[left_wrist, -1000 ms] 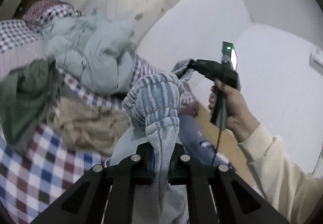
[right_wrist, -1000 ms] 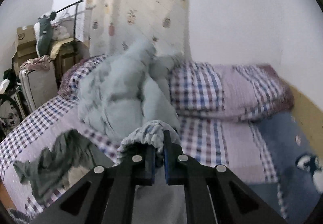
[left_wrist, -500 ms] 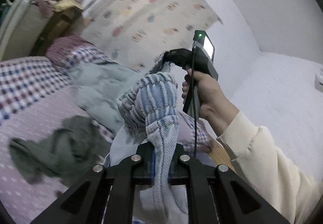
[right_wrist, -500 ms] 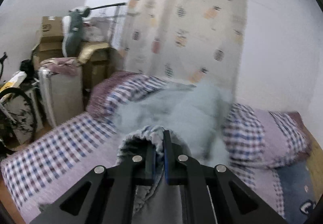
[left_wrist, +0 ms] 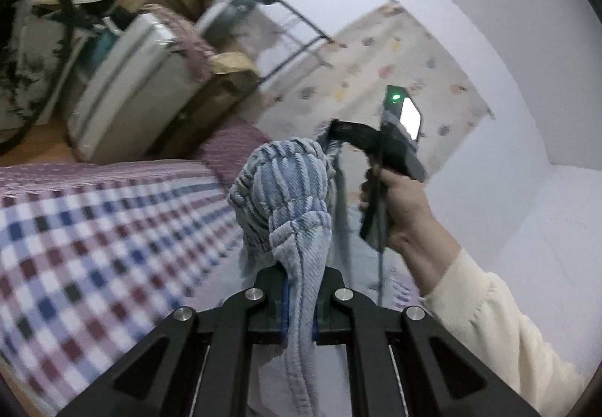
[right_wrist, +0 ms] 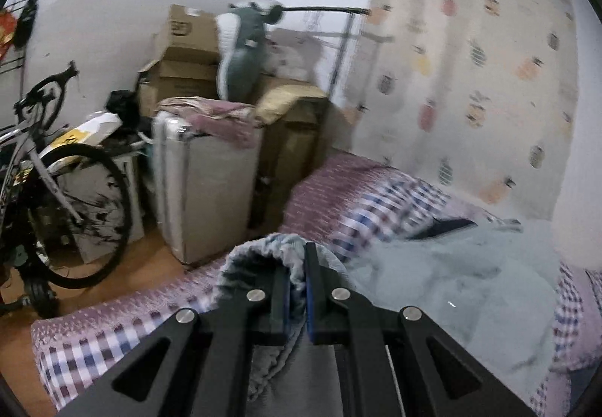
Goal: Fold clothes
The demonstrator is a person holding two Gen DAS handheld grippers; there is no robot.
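Black tool (left_wrist: 299, 308) with silver screws; cream sleeve (left_wrist: 500, 334).

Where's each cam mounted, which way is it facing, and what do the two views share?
Left wrist: on the left gripper, facing across the checked bed; shows right hand holding the right gripper.
Right wrist: on the right gripper, facing suitcase, bicycle, curtain.
Shared: blue striped garment, clamped by both; bed, suitcase, curtain.

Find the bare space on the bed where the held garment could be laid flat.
The checked bedspread lies bare left of the blue striped garment. The far right end is crowded by a pale green quilt.
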